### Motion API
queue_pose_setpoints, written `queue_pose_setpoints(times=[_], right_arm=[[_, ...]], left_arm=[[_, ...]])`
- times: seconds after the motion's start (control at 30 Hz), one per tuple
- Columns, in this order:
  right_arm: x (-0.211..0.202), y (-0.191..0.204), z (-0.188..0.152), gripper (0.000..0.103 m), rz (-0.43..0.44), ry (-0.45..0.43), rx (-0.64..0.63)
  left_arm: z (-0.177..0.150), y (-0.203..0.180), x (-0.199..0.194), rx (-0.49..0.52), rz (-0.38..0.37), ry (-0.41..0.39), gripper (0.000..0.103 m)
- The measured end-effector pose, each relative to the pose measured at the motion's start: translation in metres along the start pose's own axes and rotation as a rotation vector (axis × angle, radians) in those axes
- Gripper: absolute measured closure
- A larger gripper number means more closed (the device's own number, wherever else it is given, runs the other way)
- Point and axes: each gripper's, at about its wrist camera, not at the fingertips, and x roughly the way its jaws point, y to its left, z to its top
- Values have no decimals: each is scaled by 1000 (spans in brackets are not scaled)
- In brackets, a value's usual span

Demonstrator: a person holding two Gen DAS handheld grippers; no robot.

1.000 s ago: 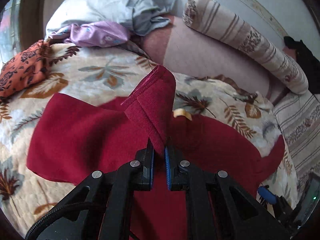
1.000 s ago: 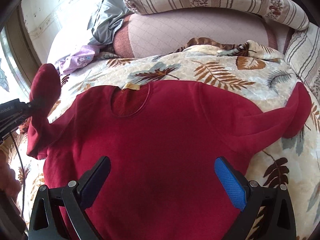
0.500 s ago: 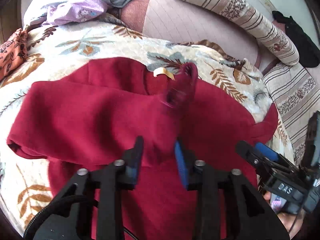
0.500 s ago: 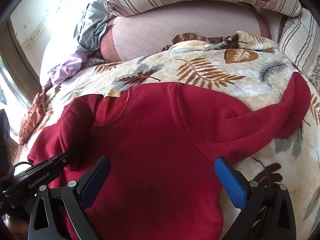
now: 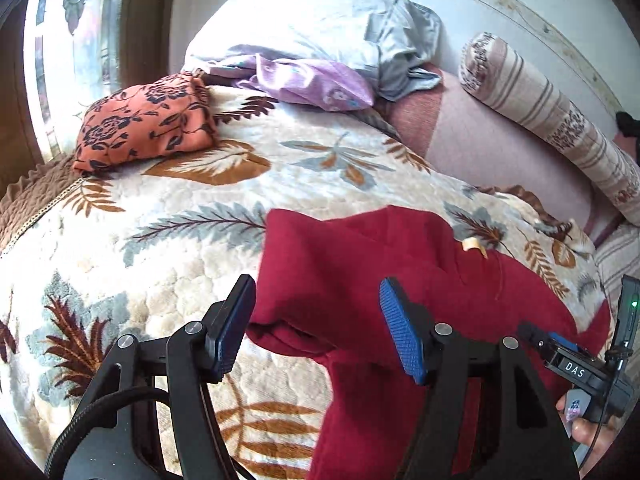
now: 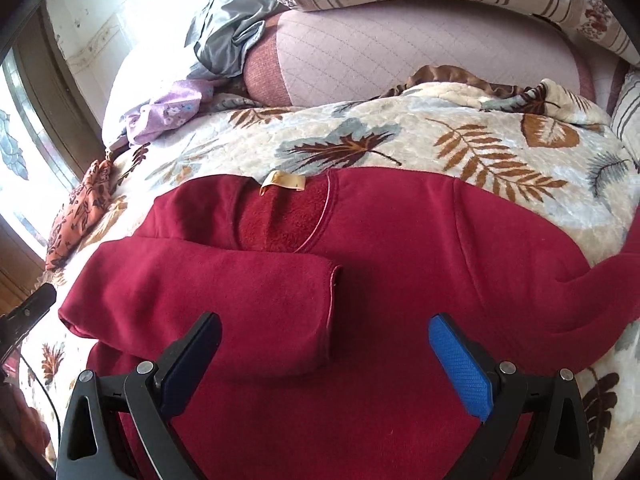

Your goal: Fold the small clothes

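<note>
Both grippers, left gripper [image 5: 318, 326] and right gripper [image 6: 326, 364], hover with jaws spread and empty above the red sweatshirt [image 6: 400, 280], one sleeve [image 6: 224, 280] folded across its chest, on the leaf-print blanket [image 6: 400, 148].

red sweater's [image 6: 360, 280] hem cut off at bottom edge, right sleeve end past the frame's right edge
</note>
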Motion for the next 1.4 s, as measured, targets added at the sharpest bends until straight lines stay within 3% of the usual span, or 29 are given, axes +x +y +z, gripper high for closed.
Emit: queue_pose_setpoints(times=[0.03,0.1,0.13,0.2,0.23,0.3,0.37,0.43,0.57,0.73,0.83,0.9,0.97,1.0,1.07,1.13,1.2,1.23,1.4], right_arm=[[6,-1,3,7,1,2,1],[22,0,8,35,0,28,-9],[32,3,10,59,9,54,-22],[40,8,10,73,4,38,-60],[40,13,11,89,-3,14,-89],[38,15,14,99,1,19,-106],[21,10,18,99,39,-17,-95],[0,5,23,99,23,-87,-106],[-35,-29,31,99,-147,-195,-100],[-9,-74,32,99,-254,-88,-18],[0,-81,28,98,-262,-38,-17],[-3,-84,27,88,-273,-23,1],[-19,-83,25,52,-283,-81,35],[-27,-80,23,46,-273,-116,43],[-40,-65,22,45,-203,-176,33],[-33,-37,24,47,-75,-132,-42],[-18,-6,25,56,20,-83,-104],[-10,10,25,62,55,-66,-129],[41,80,28,63,162,-10,-222]], left_arm=[[1,5,1,-19,8,-7,38],[2,13,0,-45,21,-21,38],[2,17,-1,-50,29,-30,38],[3,20,-2,-54,55,-48,38],[5,20,-1,-53,62,-54,38],[6,21,-2,-55,67,-64,38],[7,21,-2,-60,65,-75,38],[7,20,-2,-59,63,-81,38],[3,9,7,-20,60,-56,38],[-4,-14,15,53,39,-41,38],[-5,-26,17,92,20,-47,38],[-7,-32,25,120,22,-22,38],[-9,-38,39,154,65,19,38],[-12,-40,47,171,99,43,38],[-17,-40,62,185,144,82,38],[-19,-36,75,179,175,121,38],[-20,-28,80,151,170,136,37],[-20,-25,80,136,165,136,37],[-17,-19,83,104,154,149,36]])
